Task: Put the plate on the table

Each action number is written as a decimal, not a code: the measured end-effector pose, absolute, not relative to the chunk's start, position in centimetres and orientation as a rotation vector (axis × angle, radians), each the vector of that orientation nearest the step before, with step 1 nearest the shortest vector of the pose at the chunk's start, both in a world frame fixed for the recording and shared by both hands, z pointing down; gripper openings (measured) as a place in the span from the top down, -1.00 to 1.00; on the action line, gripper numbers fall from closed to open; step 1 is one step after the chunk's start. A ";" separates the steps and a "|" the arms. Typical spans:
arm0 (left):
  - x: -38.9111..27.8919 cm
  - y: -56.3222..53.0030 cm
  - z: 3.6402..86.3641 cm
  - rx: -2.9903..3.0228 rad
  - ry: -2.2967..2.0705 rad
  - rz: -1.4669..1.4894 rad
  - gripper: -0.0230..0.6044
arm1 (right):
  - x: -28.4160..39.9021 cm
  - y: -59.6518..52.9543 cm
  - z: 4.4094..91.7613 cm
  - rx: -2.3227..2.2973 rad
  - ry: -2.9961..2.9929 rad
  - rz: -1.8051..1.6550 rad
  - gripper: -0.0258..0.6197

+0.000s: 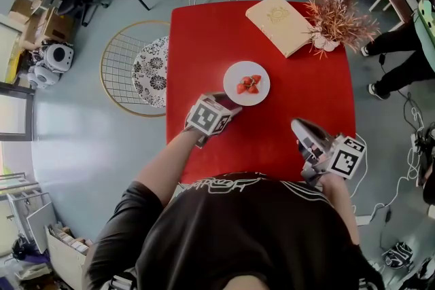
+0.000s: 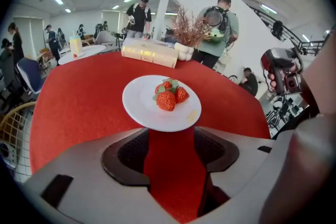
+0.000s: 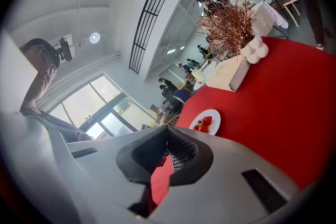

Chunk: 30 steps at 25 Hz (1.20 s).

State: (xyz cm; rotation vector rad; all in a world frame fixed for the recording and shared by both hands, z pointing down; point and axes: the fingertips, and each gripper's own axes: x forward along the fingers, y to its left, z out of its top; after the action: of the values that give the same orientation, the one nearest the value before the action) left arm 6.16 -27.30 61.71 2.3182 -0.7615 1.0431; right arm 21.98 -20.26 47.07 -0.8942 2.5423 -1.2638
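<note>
A white plate (image 1: 236,73) holding strawberries (image 1: 248,85) rests on the red table (image 1: 204,44), near its middle. My left gripper (image 1: 230,102) is just at the plate's near rim. In the left gripper view the plate (image 2: 140,102) lies right ahead of my left gripper (image 2: 170,136), whose jaws stand open with only red tabletop between them. My right gripper (image 1: 299,124) hovers over the table's near right part, away from the plate. Its jaws meet at the tips, holding nothing (image 3: 168,136). The right gripper view shows the plate (image 3: 214,115) further off.
A tan book (image 1: 280,24) and a dried plant in a white vase (image 1: 333,24) sit at the table's far right. A wire chair with a patterned cushion (image 1: 139,68) stands to the left. A person's legs (image 1: 401,51) are at the right.
</note>
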 end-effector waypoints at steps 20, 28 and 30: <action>5.2 -26.4 59.4 2.352 -0.809 0.970 0.30 | 20.5 -17.4 46.1 -0.941 2.548 -1.259 0.90; 4.3 -22.5 50.9 2.503 -0.733 0.716 0.90 | 16.2 -15.8 43.5 -0.929 2.617 -1.171 0.90; 4.0 -20.8 48.6 2.541 -0.689 0.649 0.90 | 14.8 -15.2 42.7 -0.932 2.655 -1.127 0.90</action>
State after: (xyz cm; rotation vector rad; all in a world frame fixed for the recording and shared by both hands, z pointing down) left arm 4.00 -20.77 48.58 2.5408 -0.6889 0.6494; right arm 14.75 -15.17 42.66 -0.9325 2.6552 -1.1275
